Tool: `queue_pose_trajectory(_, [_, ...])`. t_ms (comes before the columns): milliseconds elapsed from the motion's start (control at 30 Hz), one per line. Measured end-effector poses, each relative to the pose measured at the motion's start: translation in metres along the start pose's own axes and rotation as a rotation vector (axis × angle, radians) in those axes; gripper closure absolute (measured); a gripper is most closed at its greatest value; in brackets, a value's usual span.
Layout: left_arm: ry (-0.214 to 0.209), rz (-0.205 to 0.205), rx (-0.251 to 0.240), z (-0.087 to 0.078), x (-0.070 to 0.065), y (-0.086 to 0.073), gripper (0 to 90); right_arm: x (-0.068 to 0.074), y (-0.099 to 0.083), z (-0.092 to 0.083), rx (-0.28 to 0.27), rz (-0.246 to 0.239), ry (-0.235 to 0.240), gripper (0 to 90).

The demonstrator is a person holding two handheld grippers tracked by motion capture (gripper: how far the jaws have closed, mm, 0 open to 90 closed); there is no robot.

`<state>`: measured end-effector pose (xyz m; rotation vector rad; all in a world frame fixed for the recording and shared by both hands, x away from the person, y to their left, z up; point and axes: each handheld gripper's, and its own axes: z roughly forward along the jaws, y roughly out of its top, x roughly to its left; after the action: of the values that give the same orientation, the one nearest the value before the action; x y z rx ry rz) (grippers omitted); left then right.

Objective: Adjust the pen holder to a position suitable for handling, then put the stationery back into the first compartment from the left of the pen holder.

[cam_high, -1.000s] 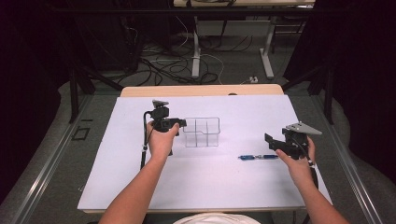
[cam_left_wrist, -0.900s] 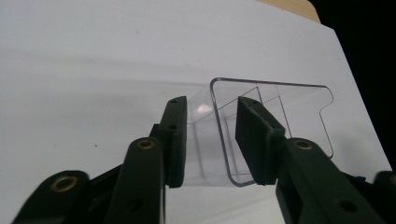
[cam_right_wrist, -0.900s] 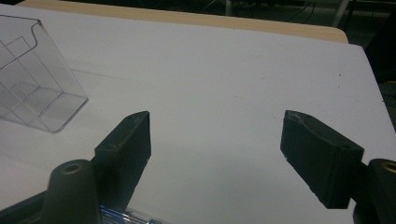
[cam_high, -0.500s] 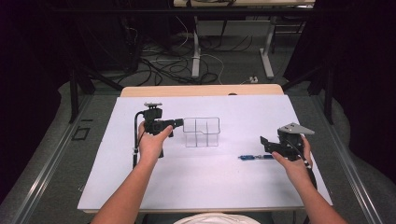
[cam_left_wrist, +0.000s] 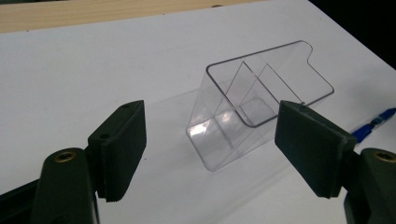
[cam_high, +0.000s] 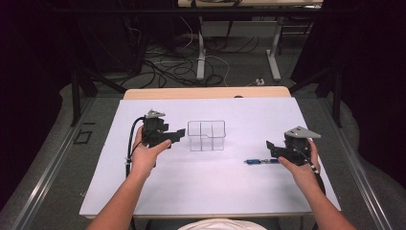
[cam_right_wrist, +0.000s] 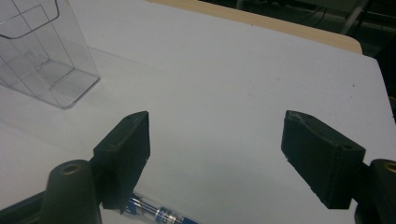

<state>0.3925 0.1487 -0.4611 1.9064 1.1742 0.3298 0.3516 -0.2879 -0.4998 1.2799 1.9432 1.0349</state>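
1. Left gripper (cam_high: 179,133): centre left of the high view, level with the clear holder (cam_high: 206,135) and just beside its left wall. Its jaws have just been opening and stand released; nothing lies between them. In the left gripper view the holder sits ahead of the pads, apart from both.
2. Clear holder: a see-through box with inner dividers, upright near the middle of the white bench (cam_high: 201,191).
3. Right gripper (cam_high: 269,147): centre right of the high view, jaws released and empty, held low over the bench.
4. Blue pen (cam_high: 261,161): lying flat on the bench at centre right, just in front of the right gripper; in the right gripper view its barrel (cam_right_wrist: 161,213) shows at the lower edge beside the left-hand jaw, not between the pads.
5. Step in hand, as judged: the holder appears set in place and let go, and the pen is not yet grasped.
6. Next move, as judged: the right gripper must drop and shift so both pads straddle the thin barrel, then close squarely to keep it from rolling.
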Motion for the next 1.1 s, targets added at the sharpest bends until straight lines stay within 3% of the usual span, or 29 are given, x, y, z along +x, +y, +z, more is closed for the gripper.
queue_pose_trajectory(100, [-0.002,0.051,0.014,-0.004,0.0,-0.005,16.9,0.002,-0.001,0.002,0.011,-0.019,-0.002,23.0])
queue_pose_trajectory(133, [0.004,0.062,0.004,-0.005,0.001,-0.007,15.6,0.003,0.0,0.003,0.021,-0.049,0.0,20.7])
queue_pose_trajectory(200, [0.0,0.068,-0.004,-0.006,0.001,-0.012,14.2,0.004,0.0,0.003,0.028,-0.056,0.008,20.5])
queue_pose_trajectory(267, [0.002,0.08,-0.015,-0.008,0.003,-0.017,6.4,0.007,0.001,0.003,0.03,-0.078,0.011,20.2])
queue_pose_trajectory(367, [0.003,0.064,-0.043,-0.01,0.006,-0.024,1.0,0.011,0.002,0.004,0.042,-0.137,0.019,20.2])
queue_pose_trajectory(533, [-0.014,0.056,-0.059,-0.014,0.01,-0.033,0.5,0.014,0.004,0.005,0.056,-0.199,0.02,21.7])
queue_pose_trajectory(767, [-0.022,0.044,-0.087,-0.02,0.013,-0.041,1.9,0.019,0.007,0.01,0.096,-0.358,0.088,32.6])
queue_pose_trajectory(867, [-0.021,0.042,-0.083,-0.021,0.013,-0.043,3.7,0.022,0.007,0.014,0.151,-0.451,0.13,34.0])
queue_pose_trajectory(900, [-0.018,0.049,-0.08,-0.022,0.013,-0.043,3.7,0.022,0.007,0.014,0.151,-0.451,0.13,34.0])
queue_pose_trajectory(933, [-0.021,0.044,-0.084,-0.022,0.013,-0.044,4.4,0.023,0.008,0.015,0.181,-0.509,0.138,34.1])
queue_pose_trajectory(967, [-0.022,0.044,-0.085,-0.022,0.013,-0.044,4.4,0.023,0.008,0.015,0.181,-0.509,0.138,34.1])
queue_pose_trajectory(1000, [-0.019,0.055,-0.087,-0.022,0.012,-0.045,5.1,0.025,0.01,0.016,0.197,-0.564,0.147,34.1])
queue_pose_trajectory(1100, [-0.013,0.067,-0.095,-0.022,0.012,-0.047,5.1,0.026,0.012,0.017,0.204,-0.602,0.166,34.1])
